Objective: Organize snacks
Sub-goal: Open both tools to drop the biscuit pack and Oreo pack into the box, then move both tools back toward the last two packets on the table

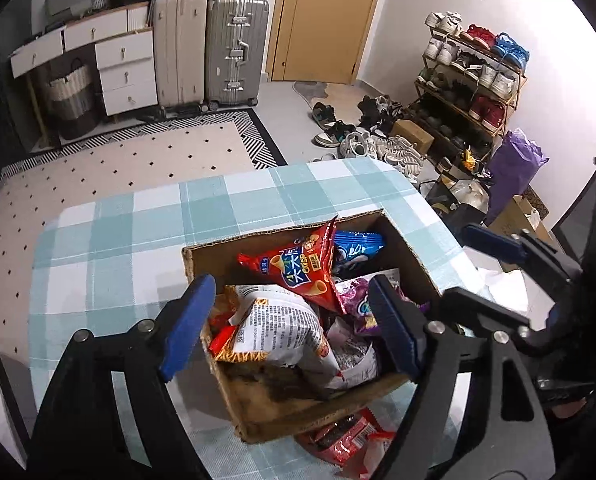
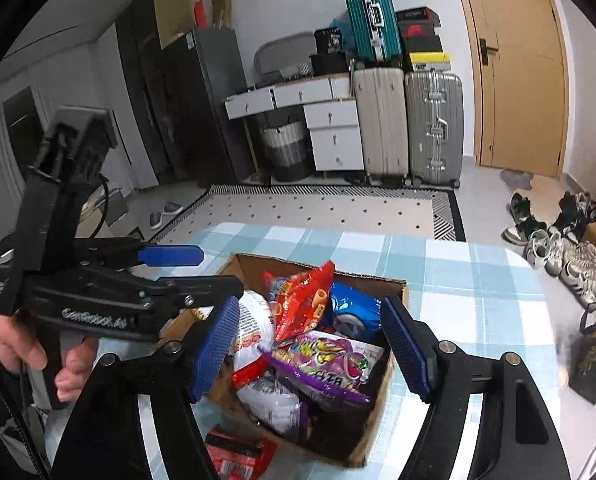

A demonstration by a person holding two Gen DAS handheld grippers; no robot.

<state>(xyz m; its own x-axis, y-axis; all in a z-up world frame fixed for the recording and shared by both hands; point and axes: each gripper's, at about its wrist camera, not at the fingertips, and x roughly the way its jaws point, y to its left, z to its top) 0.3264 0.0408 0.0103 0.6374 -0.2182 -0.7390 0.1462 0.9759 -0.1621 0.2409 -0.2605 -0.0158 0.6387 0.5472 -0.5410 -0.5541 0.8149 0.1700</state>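
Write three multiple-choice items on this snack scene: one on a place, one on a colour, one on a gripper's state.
1. Where is the red cone-snack bag?
A. in the cardboard box
B. on the rug
C. on the shoe rack

2. What colour is the tablecloth?
A. plain red
B. light blue and white check
C. black

3. How does the right gripper stand?
A. shut on a bag
B. shut on nothing
C. open over the box

Answers:
1. A, it lies on top of the other bags inside the box.
2. B, pale blue and white squares cover the table.
3. C, its blue pads stand apart and press nothing.
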